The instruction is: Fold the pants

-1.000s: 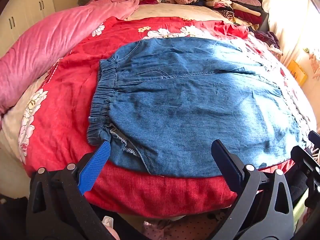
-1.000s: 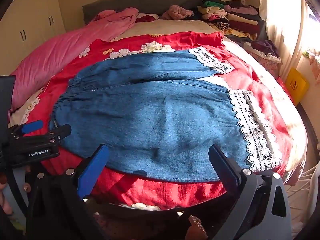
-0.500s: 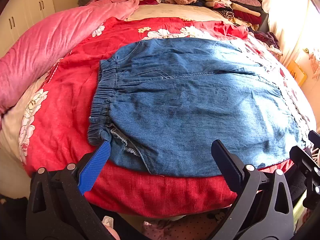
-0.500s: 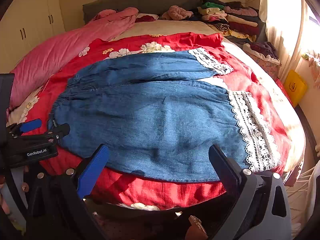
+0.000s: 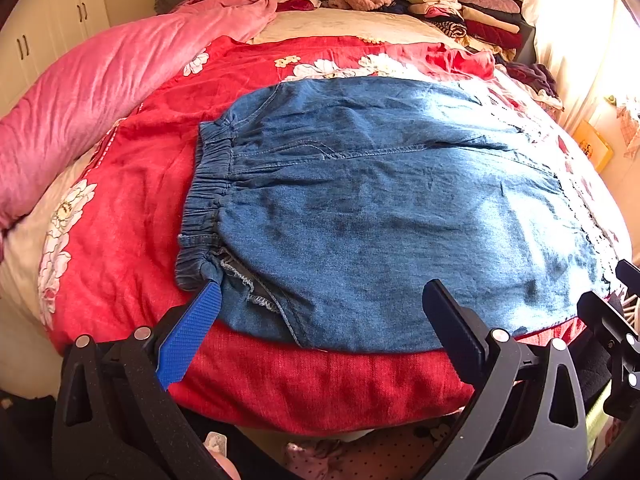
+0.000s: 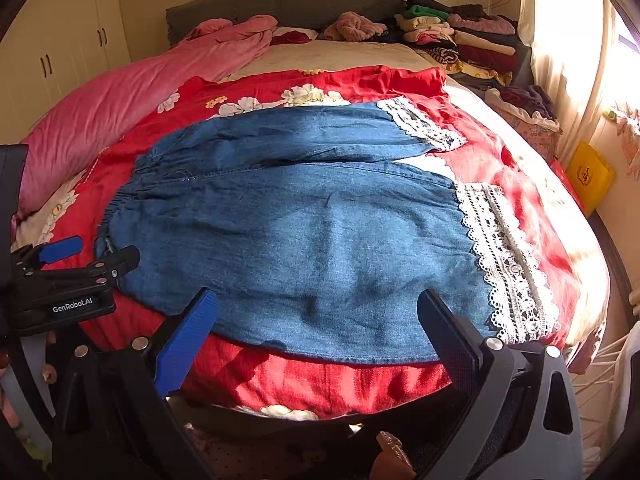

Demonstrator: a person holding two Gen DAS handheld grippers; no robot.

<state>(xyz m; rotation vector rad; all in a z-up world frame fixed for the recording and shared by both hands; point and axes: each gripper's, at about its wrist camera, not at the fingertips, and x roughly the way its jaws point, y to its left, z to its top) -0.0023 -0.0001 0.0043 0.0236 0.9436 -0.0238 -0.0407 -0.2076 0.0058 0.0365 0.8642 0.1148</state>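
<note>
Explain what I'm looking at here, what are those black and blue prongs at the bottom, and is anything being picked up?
These are two pictures from cameras mounted on hand-held grabbing tools; a person carries one in each hand. Each camera looks forward along its own two prongs, one padded blue, one black. One picture is from the left claw, the other from the right claw, which also shows the left tool at its left edge.

On the bed's red floral blanket lie blue denim pants, spread flat, with an elastic waistband on the left and white lace hems on the right. A pink quilt and piles of folded clothes sit further back.

Both claws are open and hold nothing; folding has not started.
</note>
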